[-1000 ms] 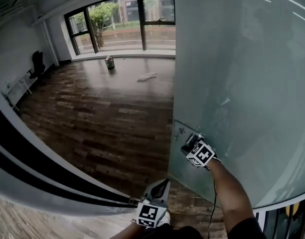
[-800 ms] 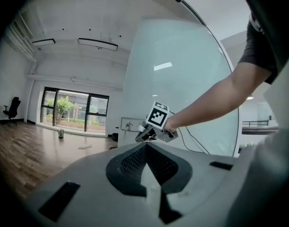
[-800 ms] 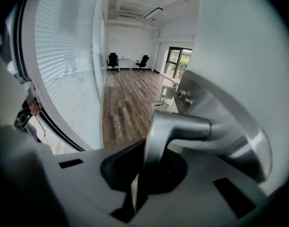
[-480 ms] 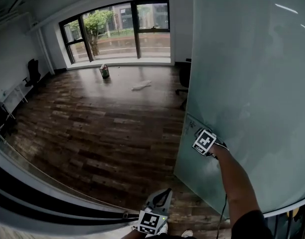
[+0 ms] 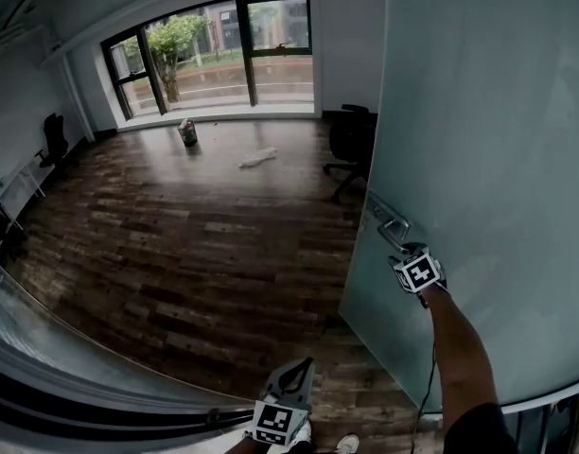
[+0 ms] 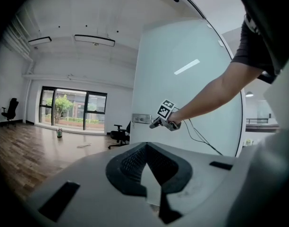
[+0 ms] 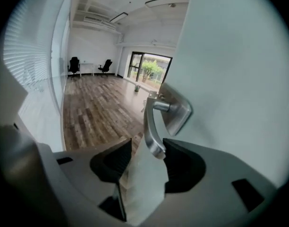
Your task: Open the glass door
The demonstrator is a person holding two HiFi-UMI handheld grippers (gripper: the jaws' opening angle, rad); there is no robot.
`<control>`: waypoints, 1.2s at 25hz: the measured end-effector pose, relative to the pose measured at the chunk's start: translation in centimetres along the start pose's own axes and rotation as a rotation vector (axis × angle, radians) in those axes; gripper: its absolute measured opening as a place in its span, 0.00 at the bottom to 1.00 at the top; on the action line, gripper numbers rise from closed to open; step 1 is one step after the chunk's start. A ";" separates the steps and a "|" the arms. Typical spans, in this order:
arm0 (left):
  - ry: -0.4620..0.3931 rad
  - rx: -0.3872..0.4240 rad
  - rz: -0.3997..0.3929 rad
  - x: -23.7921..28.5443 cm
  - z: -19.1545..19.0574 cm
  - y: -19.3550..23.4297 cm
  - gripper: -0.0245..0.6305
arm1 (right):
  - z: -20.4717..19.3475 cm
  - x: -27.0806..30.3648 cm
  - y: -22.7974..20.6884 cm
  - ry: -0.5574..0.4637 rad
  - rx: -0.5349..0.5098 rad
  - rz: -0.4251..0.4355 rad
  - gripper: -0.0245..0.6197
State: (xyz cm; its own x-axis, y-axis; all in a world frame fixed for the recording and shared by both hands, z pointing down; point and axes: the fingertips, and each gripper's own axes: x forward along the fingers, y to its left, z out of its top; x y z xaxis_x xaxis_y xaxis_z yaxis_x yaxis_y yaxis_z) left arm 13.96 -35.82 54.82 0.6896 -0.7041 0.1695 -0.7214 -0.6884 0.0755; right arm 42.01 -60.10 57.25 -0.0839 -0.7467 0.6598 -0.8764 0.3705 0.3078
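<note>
The left gripper (image 6: 147, 148) sits low, its jaws closed together on nothing. Farther out, the right gripper (image 7: 147, 157) has just been opening its jaws. They stand apart, with the free end of the lever handle (image 7: 151, 126) loose between them. The handle is smooth brushed metal, a slim curved bar lying roughly level along the door from its rectangular plate (image 7: 176, 113), tip toward the gripper. The glass door (image 5: 488, 140), 1 frosted pale-green pane, stands upright, swung open over dark plank floor (image 5: 195, 244). Beyond are a black office chair (image 5: 351, 145) and tall windows (image 5: 223, 50).

glass door (image 5: 488, 159) cut off at top and right, left tool (image 5: 291, 386) cropped at bottom, small floor object (image 5: 186, 131) indistinct
</note>
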 end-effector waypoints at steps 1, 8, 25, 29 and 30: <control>-0.002 0.001 -0.002 0.4 0.1 -0.1 0.04 | 0.2 -0.2 -1.0 -0.042 0.040 -0.003 0.35; 0.027 0.027 -0.004 0.1 0.7 -0.7 0.04 | -0.9 0.5 -6.7 -0.025 0.123 -0.047 0.45; 0.046 0.014 0.077 1.5 -0.6 0.4 0.04 | -2.4 -3.4 -11.8 -0.226 0.224 -0.254 0.45; 0.043 0.015 0.063 2.3 0.7 -1.3 0.04 | -1.5 -9.4 -6.9 -0.428 0.323 -0.140 0.45; 0.045 0.017 0.067 2.1 1.0 -1.6 0.04 | -1.6 -11.7 -5.3 -0.459 0.322 -0.131 0.45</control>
State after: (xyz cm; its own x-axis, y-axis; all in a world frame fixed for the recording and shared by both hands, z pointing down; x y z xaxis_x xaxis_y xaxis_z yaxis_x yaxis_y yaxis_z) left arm 16.70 -36.37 54.07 0.6359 -0.7404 0.2179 -0.7645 -0.6430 0.0459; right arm 48.39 -52.46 49.04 -0.0995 -0.9648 0.2435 -0.9874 0.1259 0.0954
